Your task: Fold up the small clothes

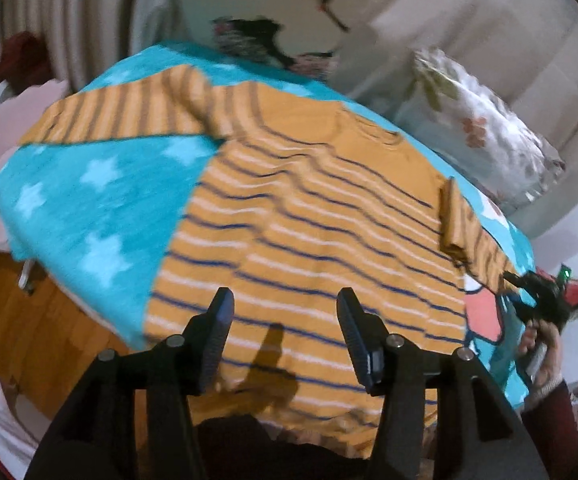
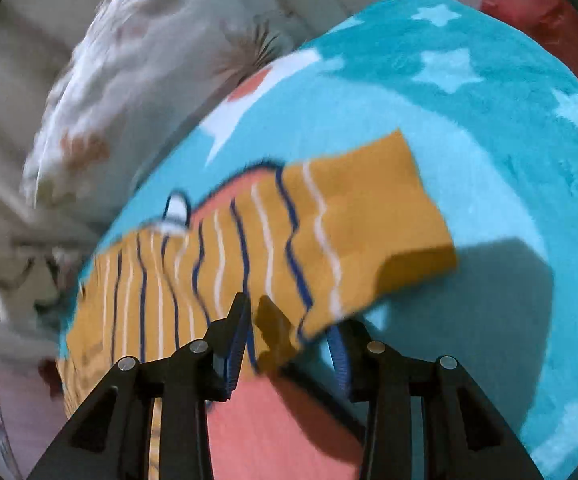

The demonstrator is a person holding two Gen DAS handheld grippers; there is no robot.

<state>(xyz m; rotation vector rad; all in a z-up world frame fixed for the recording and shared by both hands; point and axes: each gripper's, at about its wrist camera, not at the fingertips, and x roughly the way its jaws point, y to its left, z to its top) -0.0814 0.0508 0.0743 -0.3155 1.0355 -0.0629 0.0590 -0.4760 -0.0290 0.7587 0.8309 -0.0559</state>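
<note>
While the little orange striped shirt [image 1: 309,216] lay flat on the blue star blanket [image 1: 89,192], the left gripper [image 1: 285,336] hung above the shirt's bottom part, tipped down toward it. Its two black jaws stood well apart with nothing between them. Only the shirt's stripes and the gripper's own shadow showed below the gap. One long sleeve [image 1: 121,116] stretched away past the left jaw, far ahead of it. The other sleeve [image 1: 465,232] lay folded in, off past the right jaw.

Over at that side, the right gripper [image 1: 541,296] was held in a person's hand [image 1: 541,348] with a dark red cuff [image 1: 549,420]. Seen from its own camera, the right gripper [image 2: 293,340] also pointed down at the blanket [image 2: 469,120]. The folded sleeve [image 2: 289,236] ran across in front of its jaws, and an edge of the cloth sat in the gap between them. The jaws were partly apart. The picture was too blurry to tell if the pads pressed on the cloth.

Flowery pillows [image 1: 477,128] lay beyond the blanket. No words or labels could be read anywhere.
</note>
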